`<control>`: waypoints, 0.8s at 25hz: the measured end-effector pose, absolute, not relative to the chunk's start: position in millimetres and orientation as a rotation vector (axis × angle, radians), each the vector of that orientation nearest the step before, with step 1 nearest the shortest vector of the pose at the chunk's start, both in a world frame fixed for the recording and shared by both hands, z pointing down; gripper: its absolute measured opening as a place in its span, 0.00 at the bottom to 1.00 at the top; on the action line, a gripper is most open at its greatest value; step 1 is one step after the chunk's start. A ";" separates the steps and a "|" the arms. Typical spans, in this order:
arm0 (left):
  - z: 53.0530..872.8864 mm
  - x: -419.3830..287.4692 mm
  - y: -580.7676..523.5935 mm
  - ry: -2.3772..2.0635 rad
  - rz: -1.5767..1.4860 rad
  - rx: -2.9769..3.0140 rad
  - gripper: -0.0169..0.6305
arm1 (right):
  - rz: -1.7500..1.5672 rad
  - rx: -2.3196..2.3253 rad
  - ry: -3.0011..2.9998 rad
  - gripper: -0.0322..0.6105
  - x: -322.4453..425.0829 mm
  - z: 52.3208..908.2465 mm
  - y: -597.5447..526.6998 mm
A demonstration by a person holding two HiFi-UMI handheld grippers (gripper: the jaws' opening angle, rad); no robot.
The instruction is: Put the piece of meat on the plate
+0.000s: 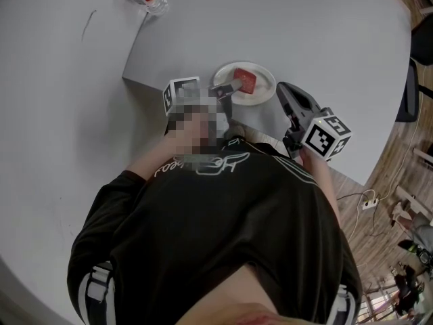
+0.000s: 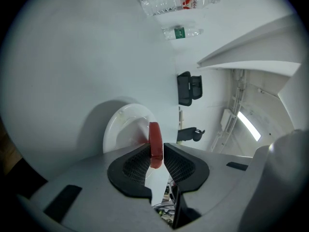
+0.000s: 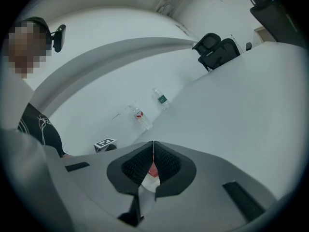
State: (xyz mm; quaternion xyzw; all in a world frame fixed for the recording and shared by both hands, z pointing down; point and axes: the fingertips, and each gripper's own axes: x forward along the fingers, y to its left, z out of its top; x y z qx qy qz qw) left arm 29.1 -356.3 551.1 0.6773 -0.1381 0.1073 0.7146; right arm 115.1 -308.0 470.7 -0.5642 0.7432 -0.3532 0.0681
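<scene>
Nearly done, by the look of it: the piece of meat (image 2: 154,134) is at the plate (image 2: 123,124), which sits on the near part of the bench (image 1: 270,26). The left gripper (image 2: 155,149) has its jaws clamped on the red slab's near end, holding it on edge. From the head view the meat (image 1: 245,81) lies within the plate's rim (image 1: 262,74), though whether it rests on the plate or hangs just above it cannot be told. The right gripper (image 3: 153,146) waits to the right of the plate, its jaws closed together with nothing between them. What is left, I judge, is to let go and draw the left gripper back.
</scene>
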 end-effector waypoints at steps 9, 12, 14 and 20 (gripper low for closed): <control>543.0 32.3 -359.6 -0.299 0.199 1.522 0.26 | -1.075 -1.688 2.233 0.06 113.9 471.9 -308.6; 540.7 32.6 -363.5 -0.326 0.201 1.551 0.32 | -1.068 -1.690 2.234 0.06 113.9 470.3 -307.4; 539.5 31.8 -365.3 -0.348 0.205 1.582 0.36 | -1.067 -1.691 2.226 0.06 113.4 470.0 -305.1; 537.4 32.3 -357.9 -0.397 0.282 1.751 0.41 | -1.071 -1.693 2.206 0.06 116.2 472.4 -295.2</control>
